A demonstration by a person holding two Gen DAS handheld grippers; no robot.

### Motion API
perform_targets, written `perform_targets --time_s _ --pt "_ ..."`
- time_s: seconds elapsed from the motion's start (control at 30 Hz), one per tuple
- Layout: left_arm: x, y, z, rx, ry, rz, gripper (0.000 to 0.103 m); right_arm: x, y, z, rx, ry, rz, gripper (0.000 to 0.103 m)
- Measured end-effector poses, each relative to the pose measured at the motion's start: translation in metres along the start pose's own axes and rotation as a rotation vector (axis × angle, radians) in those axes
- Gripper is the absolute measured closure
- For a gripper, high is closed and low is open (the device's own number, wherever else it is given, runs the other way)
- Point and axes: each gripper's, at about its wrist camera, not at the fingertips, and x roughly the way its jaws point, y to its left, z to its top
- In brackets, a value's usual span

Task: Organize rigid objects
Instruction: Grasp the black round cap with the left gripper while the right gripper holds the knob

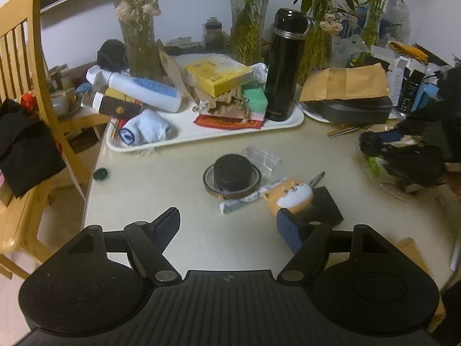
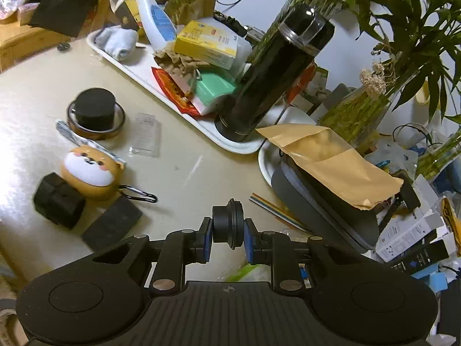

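In the right wrist view my right gripper point(image 2: 228, 230) is shut on a small black round lens-like part point(image 2: 227, 223), held above the beige table point(image 2: 187, 173). My left gripper point(image 1: 228, 216) stands open low over the table with nothing between its fingers. Its right fingertip point(image 1: 288, 227) is close beside an orange dog-face case point(image 1: 289, 197) with a carabiner, which lies against a black foam pad point(image 1: 327, 209). Behind the case are a printed tube point(image 1: 245, 200) and a brown tape roll point(image 1: 232, 191) with a black round cap point(image 1: 233, 173) inside it.
A white tray point(image 1: 201, 139) at the back holds a black flask point(image 1: 283, 66), boxes, a bottle and a rolled sock. Right of the tray, a grey case under a brown envelope point(image 2: 331, 158) sits on a plate. Glass vases with plants line the wall. A wooden chair point(image 1: 26, 72) stands at the left.
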Motion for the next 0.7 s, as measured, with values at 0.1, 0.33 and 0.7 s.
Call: perform_targets --time_s 0.1,0.33,0.7 --pt "0.011 0.001 0.005 0.018 -0.015 0.010 0.029 -0.012 0.002 -0.001 0.011 -0.018 0.003 0.078" --pt "0.040 -0.001 0.012 0.069 -0.046 0.013 0.029 -0.039 0.005 -0.005 0.058 -0.049 0.030 0.078" --pt "0.089 0.004 0.020 0.065 -0.042 -0.031 0.029 -0.070 0.010 -0.018 0.130 -0.072 0.072 0.078"
